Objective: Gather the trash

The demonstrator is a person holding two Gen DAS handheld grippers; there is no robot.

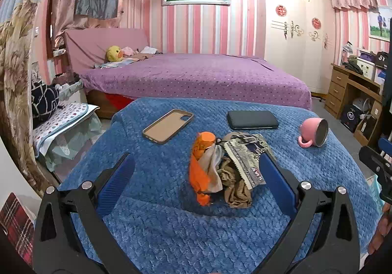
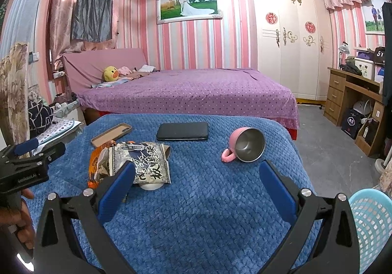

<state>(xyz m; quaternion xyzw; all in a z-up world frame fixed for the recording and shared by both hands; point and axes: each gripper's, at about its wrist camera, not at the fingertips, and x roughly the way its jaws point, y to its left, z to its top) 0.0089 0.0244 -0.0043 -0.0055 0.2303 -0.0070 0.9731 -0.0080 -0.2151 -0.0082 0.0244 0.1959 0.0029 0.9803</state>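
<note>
A pile of trash lies mid-table on the blue blanket: an orange wrapper (image 1: 202,166), a crumpled brown wrapper (image 1: 235,185) and a grey printed snack bag (image 1: 247,159). My left gripper (image 1: 196,173) is open, its blue fingers on either side of the pile, just short of it. In the right wrist view the snack bag (image 2: 144,161) and the orange wrapper (image 2: 96,163) lie left of centre, with something white (image 2: 150,186) under the bag. My right gripper (image 2: 197,176) is open over bare blanket; its left finger overlaps the bag's near corner. A light blue basket (image 2: 370,225) stands at the lower right.
On the blanket also lie a tan phone case (image 1: 169,125), a black phone (image 1: 252,119) and a tipped pink mug (image 1: 316,133). A purple bed (image 1: 196,75) stands behind the table, a wooden desk (image 1: 352,88) to the right, and a cluttered stool (image 1: 61,122) to the left.
</note>
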